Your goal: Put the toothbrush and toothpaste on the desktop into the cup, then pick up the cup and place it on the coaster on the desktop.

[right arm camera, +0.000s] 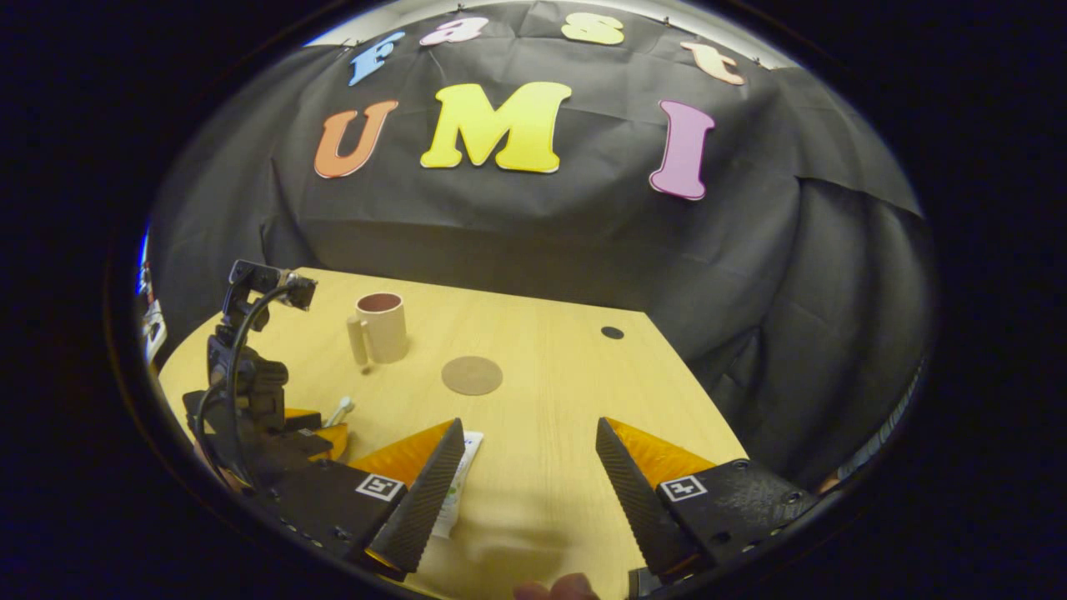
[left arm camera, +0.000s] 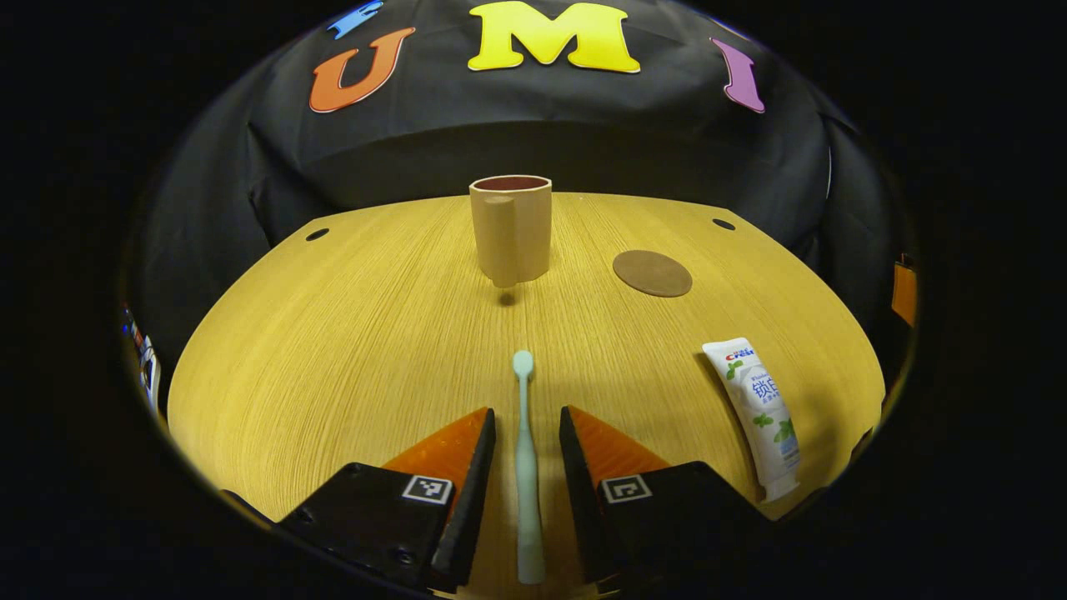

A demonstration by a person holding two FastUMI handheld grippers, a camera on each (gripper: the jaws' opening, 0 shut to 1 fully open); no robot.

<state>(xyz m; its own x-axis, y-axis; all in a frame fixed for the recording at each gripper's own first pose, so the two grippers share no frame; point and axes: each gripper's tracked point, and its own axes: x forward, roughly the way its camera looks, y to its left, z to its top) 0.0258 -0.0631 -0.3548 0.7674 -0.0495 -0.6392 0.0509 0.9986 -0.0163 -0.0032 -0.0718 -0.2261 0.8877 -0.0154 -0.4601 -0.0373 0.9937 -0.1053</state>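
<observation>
Low over the wooden desktop [left arm camera: 333, 333], the left gripper [left arm camera: 527, 433] is seen partly open, its fingers set either side of the pale green toothbrush [left arm camera: 525, 467] with a gap on each side, so nothing is clenched. Farther off, the tan cup [left arm camera: 511, 229] is shown upright, the round brown coaster [left arm camera: 652, 273] just beside it. The right gripper [right arm camera: 529, 454] is held wide open and empty, the toothpaste tube [right arm camera: 457, 483] partly hidden behind one finger.

Left gripper [left arm camera: 527, 433]: jaws parted narrowly, low over the desktop [left arm camera: 333, 350] (nothing pinched). Right gripper [right arm camera: 529, 454]: jaws wide apart, raised above the desktop.
</observation>
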